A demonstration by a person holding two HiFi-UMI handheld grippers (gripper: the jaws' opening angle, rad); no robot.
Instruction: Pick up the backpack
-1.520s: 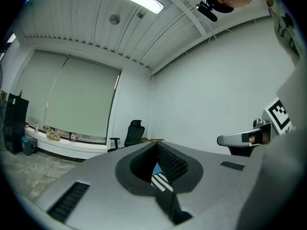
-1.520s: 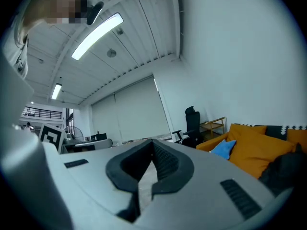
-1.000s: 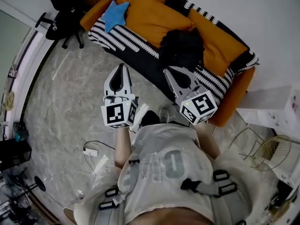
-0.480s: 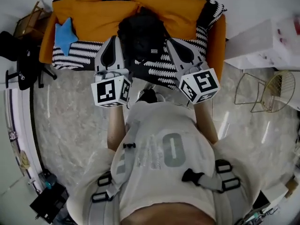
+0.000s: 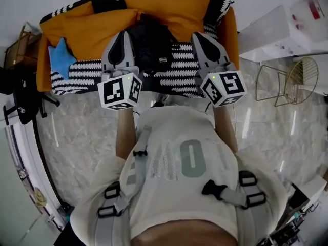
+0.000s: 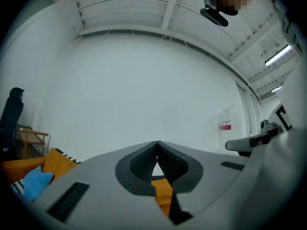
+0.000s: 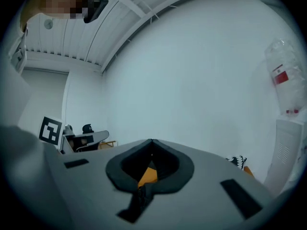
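Observation:
A black backpack (image 5: pixel 149 40) lies on the seat of an orange sofa (image 5: pixel 87 32) with a black-and-white patterned cover, straight ahead in the head view. My left gripper (image 5: pixel 123 34) hangs just left of the backpack, its jaws shut and empty. On the other side, just right of the backpack, my right gripper (image 5: pixel 201 36) is also shut and empty. Both point level toward the sofa back. In the left gripper view the shut tips (image 6: pixel 157 143) meet against the white wall, with orange cushion below. The right gripper view shows its tips (image 7: pixel 151 141) shut too.
A blue star cushion (image 5: pixel 60 59) lies at the sofa's left end. A black office chair (image 5: pixel 20 94) stands left of the sofa. White boxes (image 5: pixel 279 27) and a wire basket (image 5: pixel 284 83) sit to the right. The floor is grey marble.
The view has swung round so the sofa now faces squarely. Both grippers have moved forward over the seat and now flank the backpack. The jaws stayed shut.

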